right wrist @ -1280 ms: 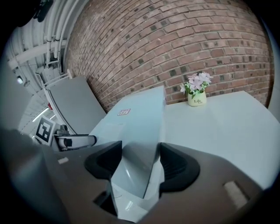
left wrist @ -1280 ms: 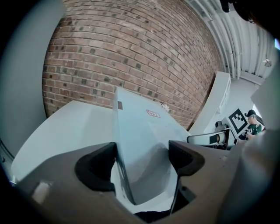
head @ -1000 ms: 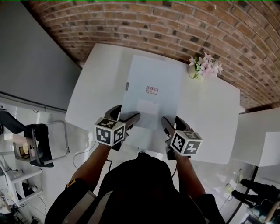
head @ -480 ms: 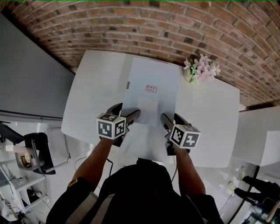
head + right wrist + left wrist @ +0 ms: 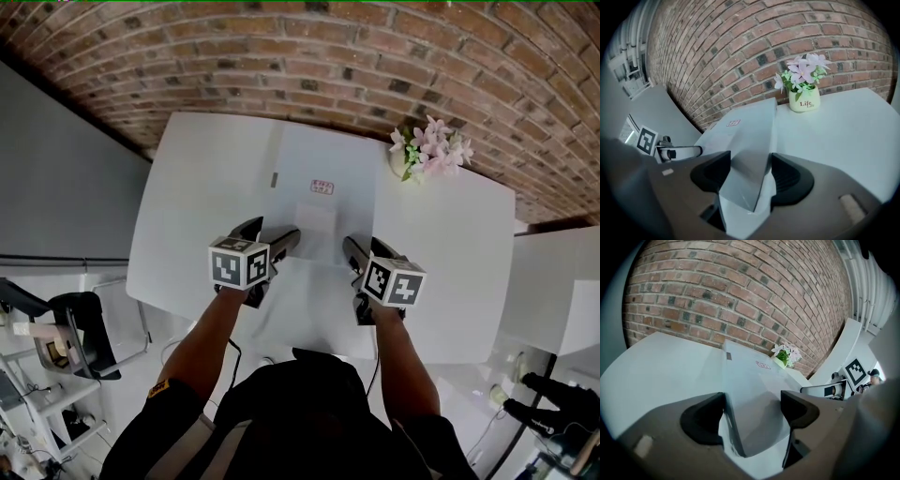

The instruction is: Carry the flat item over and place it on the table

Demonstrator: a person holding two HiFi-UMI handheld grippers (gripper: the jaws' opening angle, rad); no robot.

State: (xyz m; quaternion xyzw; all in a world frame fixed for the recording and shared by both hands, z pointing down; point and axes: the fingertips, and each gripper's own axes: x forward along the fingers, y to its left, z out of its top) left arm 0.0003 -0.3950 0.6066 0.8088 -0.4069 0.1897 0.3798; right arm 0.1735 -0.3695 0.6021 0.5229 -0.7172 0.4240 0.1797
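Note:
The flat item (image 5: pixel 323 173) is a pale white sheet with a small red label. It stretches from my grippers toward the brick wall and lies low over the white table (image 5: pixel 187 206). My left gripper (image 5: pixel 270 234) holds its near left corner, and the sheet (image 5: pixel 750 380) spans the wide gap between both pads. My right gripper (image 5: pixel 367 251) holds the near right corner, where the sheet (image 5: pixel 750 131) sits bent as a wedge between the pads. In the gripper views, the left gripper (image 5: pixel 752 411) and the right gripper (image 5: pixel 750 178) each show the corner filling the gap between the pads.
A small pot of pink flowers (image 5: pixel 427 150) stands at the table's far right, just beside the sheet's far corner. A brick wall (image 5: pixel 375 56) runs behind the table. A second white table (image 5: pixel 553 291) stands to the right. A chair and shelving (image 5: pixel 56 328) stand on the floor at left.
Both grippers and the sheet have moved forward, farther over the table toward the wall. The sheet's near edge now lies well inside the table's front edge. Both grips look unchanged.

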